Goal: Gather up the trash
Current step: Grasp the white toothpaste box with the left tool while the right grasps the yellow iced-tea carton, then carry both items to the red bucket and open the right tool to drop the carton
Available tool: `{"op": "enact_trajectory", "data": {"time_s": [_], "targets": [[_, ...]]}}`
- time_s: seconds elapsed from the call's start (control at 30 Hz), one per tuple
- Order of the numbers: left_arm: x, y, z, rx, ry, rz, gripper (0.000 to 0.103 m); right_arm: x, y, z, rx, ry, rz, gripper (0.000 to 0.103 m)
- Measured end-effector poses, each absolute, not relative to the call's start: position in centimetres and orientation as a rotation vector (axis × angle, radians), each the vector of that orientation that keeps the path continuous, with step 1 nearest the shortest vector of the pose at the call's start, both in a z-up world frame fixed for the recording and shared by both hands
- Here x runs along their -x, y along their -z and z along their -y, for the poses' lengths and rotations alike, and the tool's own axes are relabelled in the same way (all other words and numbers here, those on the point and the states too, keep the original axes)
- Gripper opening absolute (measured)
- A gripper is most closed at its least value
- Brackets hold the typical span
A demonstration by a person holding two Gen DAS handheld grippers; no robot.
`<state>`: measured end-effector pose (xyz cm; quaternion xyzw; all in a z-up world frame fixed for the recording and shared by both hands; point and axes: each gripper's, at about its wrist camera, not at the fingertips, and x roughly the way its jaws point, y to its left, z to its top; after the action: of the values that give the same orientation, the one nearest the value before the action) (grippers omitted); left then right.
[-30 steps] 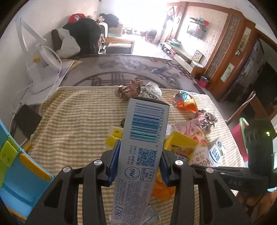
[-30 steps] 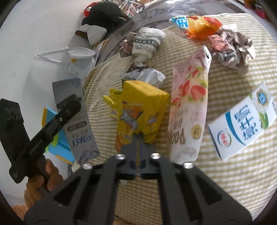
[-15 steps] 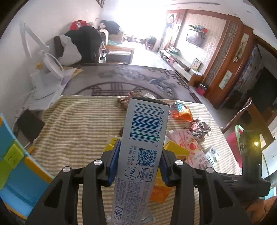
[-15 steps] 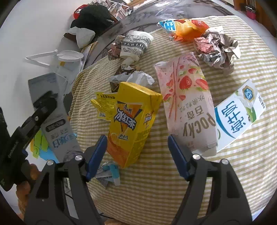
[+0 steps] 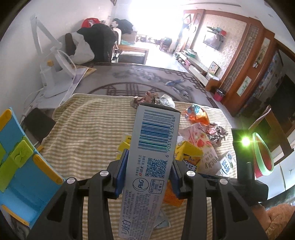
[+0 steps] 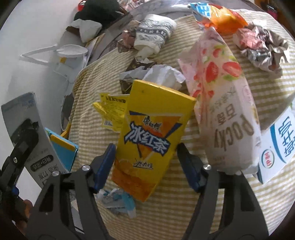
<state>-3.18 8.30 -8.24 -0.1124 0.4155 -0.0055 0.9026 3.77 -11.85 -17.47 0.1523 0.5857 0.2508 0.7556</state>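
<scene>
My left gripper [image 5: 148, 172] is shut on a long grey toothpaste box [image 5: 153, 158] with a blue barcode, held above the striped tablecloth [image 5: 88, 133]; the box also shows in the right wrist view [image 6: 27, 129]. My right gripper [image 6: 146, 162] is open, its blue pads on either side of a yellow iced-tea carton [image 6: 149, 133] lying on the cloth, not touching it. Beside it lie a pink Pocky bag [image 6: 226, 110], a white and blue milk carton [image 6: 278, 147], crumpled paper [image 6: 162, 73], a crumpled wrapper [image 6: 261, 46] and an orange snack bag [image 6: 221, 16].
A blue and green plastic chair [image 5: 16, 166] stands at the table's left edge. A white desk fan [image 5: 53, 73] sits at the back left. A yellow leaflet [image 6: 110, 110] and small blue-white scraps [image 6: 118, 201] lie near the carton. A green-rimmed bin [image 5: 261, 155] is at the right.
My right gripper opened from shut and now straddles the yellow carton, closer and lower than before. My left gripper kept the toothpaste box and rose a little.
</scene>
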Motion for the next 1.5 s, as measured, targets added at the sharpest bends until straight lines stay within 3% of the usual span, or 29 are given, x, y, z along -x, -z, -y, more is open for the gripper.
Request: {"op": "enact_trajectory", "data": {"time_s": [0.6,1.5], "targets": [[-0.1,5.1,0.6,0.142,0.13,-0.831,0.038,-1.0,3.9,25.2,-0.254,-0.4,-0.829,0.066],[-2.8,3.1,16.3,0.119,0.068,-0.814,0.038,-3.8,3.4,39.5,-0.206,-0.442,-0.79,0.066]]}}
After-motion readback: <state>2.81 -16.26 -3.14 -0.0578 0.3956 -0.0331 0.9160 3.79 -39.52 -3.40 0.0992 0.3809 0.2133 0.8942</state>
